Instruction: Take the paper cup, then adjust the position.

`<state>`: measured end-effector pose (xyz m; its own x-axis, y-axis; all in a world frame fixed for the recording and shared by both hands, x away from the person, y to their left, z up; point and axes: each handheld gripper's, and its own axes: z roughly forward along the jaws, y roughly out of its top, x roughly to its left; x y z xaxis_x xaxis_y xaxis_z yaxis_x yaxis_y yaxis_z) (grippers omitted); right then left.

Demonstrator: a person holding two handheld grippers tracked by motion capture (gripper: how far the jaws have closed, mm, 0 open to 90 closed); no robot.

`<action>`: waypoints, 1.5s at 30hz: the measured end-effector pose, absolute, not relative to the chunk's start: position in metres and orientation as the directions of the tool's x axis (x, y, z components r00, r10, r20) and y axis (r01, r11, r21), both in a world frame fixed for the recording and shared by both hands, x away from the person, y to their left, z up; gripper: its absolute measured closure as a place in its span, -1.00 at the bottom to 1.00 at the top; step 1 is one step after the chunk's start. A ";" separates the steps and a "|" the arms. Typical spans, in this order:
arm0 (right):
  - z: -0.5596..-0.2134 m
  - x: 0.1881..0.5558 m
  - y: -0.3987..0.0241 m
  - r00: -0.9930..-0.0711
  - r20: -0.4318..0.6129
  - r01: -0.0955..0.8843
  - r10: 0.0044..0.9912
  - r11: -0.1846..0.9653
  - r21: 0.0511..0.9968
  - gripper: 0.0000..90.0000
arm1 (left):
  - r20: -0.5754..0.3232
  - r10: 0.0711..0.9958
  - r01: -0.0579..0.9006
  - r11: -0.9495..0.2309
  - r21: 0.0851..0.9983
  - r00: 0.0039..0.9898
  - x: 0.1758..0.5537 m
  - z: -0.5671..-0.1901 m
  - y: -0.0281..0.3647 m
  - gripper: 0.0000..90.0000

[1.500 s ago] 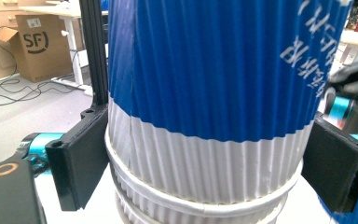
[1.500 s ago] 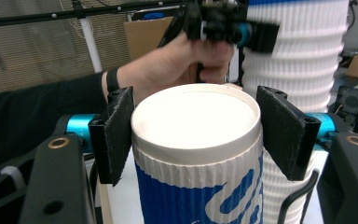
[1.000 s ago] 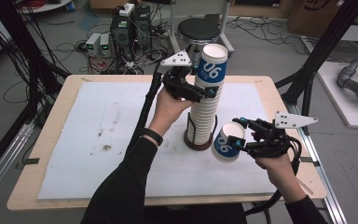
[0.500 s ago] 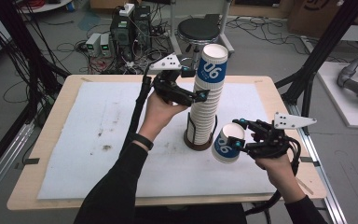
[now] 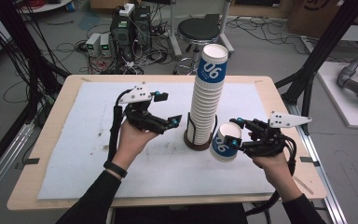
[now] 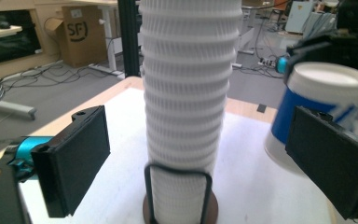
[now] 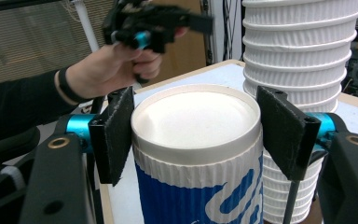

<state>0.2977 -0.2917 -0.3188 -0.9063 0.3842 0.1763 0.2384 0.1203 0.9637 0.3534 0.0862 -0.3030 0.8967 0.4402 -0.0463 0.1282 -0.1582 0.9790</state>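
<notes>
High view: on the white mat of the wooden table (image 5: 51,154), the left gripper (image 5: 164,110) hovers at about 9 o'clock from the tall stack of white ribbed paper cups (image 5: 206,102), well apart from it. Its jaws have just been opening and now stand wide, with nothing between them. The stack stands upright in a dark round wire holder (image 5: 196,139) near the middle of the table; its top cup carries a blue band with white digits. At about 4 o'clock from the holder, the right gripper (image 5: 235,133) holds a single white and blue ribbed paper cup (image 5: 223,142), tilted, just beside the stack. In the right gripper view, both black pads (image 7: 113,133) press on the sides of this cup under its rim.
</notes>
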 end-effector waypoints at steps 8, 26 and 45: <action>-0.319 0.298 -0.291 -0.901 0.186 0.247 0.393 0.111 0.963 -0.30 | -0.072 0.462 0.164 -0.161 0.973 0.884 0.327 -0.331 0.113 -0.86; -0.315 0.291 -0.286 -0.912 0.186 0.234 0.365 0.093 0.968 -0.30 | -0.073 0.433 0.173 -0.194 0.966 0.898 0.306 -0.365 0.100 -0.86; -0.320 0.292 -0.265 -0.932 0.171 0.215 0.319 0.109 0.970 -0.30 | -0.135 0.269 0.184 -0.163 0.969 0.954 0.296 -0.381 0.049 -0.86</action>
